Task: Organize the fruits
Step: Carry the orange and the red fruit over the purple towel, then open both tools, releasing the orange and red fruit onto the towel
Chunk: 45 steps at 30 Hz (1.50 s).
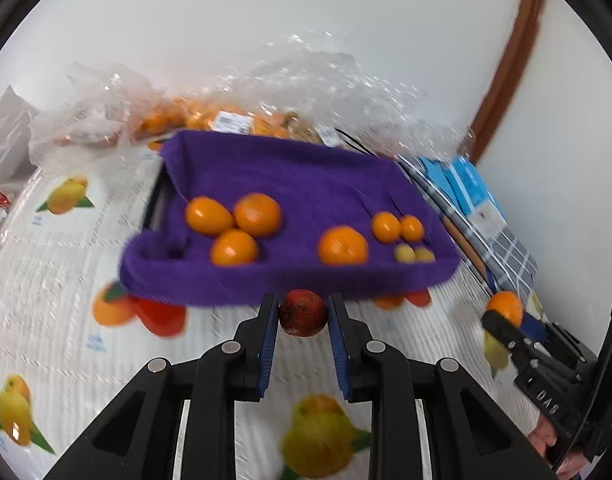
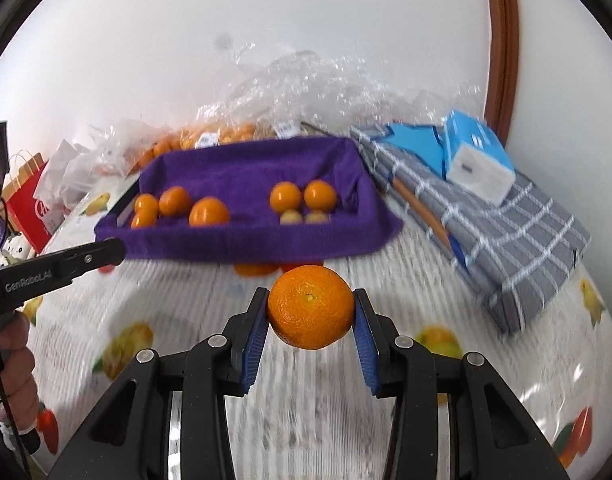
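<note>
We hold a small dark red fruit (image 1: 303, 313) pinched in the left gripper (image 1: 302, 316) and an orange (image 2: 311, 306) pinched in the right gripper (image 2: 311, 312), both clear of the printed tablecloth (image 2: 154, 280), with the purple-lined tray (image 1: 266, 284) at 12 o'clock. To place well, we judge each fruit should clear the near rim, then go beside its own kind: the orange by the oranges (image 2: 174, 201) at 11 o'clock. The red fruit has no match, so we pick bare cloth.

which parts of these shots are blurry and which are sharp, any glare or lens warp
Left wrist view: purple tray and printed tablecloth smeared by motion; left gripper and its dark red fruit fairly sharp. Right wrist view: orange in the right gripper crisp, tablecloth streaked, plastic bags glinting. Both views bend at the fisheye edges.
</note>
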{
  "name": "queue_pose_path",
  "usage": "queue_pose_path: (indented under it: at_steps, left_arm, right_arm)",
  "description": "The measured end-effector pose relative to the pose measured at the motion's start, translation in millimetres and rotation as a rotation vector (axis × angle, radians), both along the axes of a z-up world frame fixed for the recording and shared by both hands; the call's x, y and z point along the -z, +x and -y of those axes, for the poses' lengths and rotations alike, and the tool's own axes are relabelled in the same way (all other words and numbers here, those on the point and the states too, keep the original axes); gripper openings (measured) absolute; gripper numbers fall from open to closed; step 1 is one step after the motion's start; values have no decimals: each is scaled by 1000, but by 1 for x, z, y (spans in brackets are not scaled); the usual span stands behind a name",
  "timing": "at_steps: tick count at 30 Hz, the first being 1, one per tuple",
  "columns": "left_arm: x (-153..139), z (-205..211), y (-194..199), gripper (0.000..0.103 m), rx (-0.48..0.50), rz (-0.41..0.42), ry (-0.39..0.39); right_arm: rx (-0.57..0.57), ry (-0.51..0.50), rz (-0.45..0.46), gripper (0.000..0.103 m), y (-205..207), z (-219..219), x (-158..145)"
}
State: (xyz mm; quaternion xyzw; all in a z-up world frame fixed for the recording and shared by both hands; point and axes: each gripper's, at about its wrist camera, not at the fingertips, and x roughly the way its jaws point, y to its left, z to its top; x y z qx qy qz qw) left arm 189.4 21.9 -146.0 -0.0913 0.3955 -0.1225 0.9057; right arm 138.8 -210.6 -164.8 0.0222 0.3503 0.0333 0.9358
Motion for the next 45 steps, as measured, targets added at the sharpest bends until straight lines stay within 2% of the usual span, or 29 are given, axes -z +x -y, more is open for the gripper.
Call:
queue_pose_path:
  at_steps: [5, 14, 26, 32, 37, 45]
  left_arm:
    - [-5, -20, 29, 24, -34, 22, -7]
    - [-9, -30, 97, 24, -55, 51, 7]
    - [20, -19, 150, 24, -49, -16, 30]
    - [35, -15, 161, 24, -62, -49, 80]
    - [41, -19, 164, 24, -64, -76, 63]
    - [41, -15, 165, 24, -49, -88, 80]
  right_arm:
    - [12, -9, 31, 41, 34, -2, -13]
    - [16, -17, 54, 41, 102, -5, -16]
    - [19, -23, -1, 41, 183, -9, 15]
    - [15, -19, -51, 41, 197, -10, 34]
    - [3, -40, -70, 41, 198, -15, 43]
    - [5, -32, -64, 41, 196, -14, 43]
